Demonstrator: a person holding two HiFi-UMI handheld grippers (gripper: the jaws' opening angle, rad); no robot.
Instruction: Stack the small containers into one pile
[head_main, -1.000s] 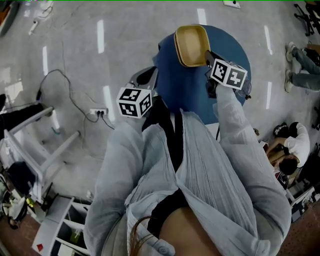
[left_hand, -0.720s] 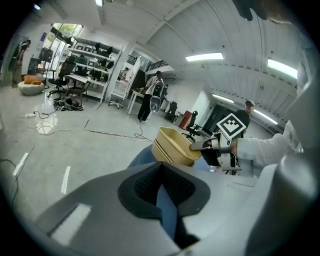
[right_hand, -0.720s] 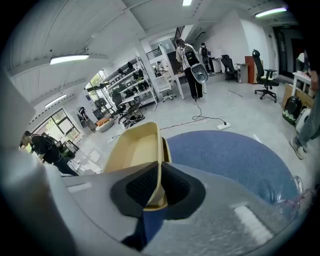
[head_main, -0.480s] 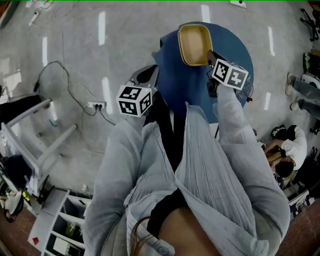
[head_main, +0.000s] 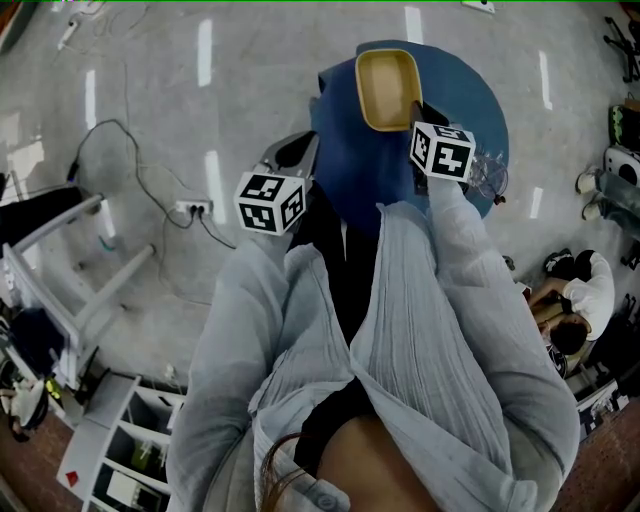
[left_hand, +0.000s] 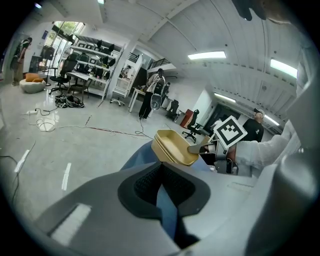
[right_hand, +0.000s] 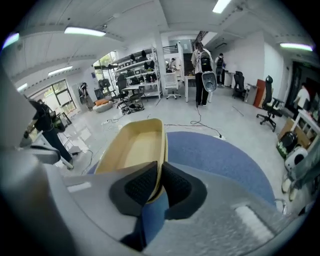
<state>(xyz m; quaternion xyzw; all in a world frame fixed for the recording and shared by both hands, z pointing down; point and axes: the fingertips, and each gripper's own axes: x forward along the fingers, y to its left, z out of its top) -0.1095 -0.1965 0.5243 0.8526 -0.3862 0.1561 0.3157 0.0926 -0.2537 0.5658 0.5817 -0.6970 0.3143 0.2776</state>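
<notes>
Two nested yellow containers sit at the far side of a round blue table. My right gripper has the stack's near rim between its pads. Its jaws are just opening, with the pads still against the rim. In the right gripper view the yellow containers stretch away from the right gripper. My left gripper hovers off the table's left edge, shut and holding nothing. From the left gripper view, the yellow stack is ahead, held by the other gripper.
A clear item lies on the table's right side. On the floor at left are a cable and a power strip. White frames and shelving stand at lower left. Seated people are at the right.
The right gripper's marker cube has shifted a little left and turned. The yellow stack stays in much the same place on the table. The left gripper has not moved.
</notes>
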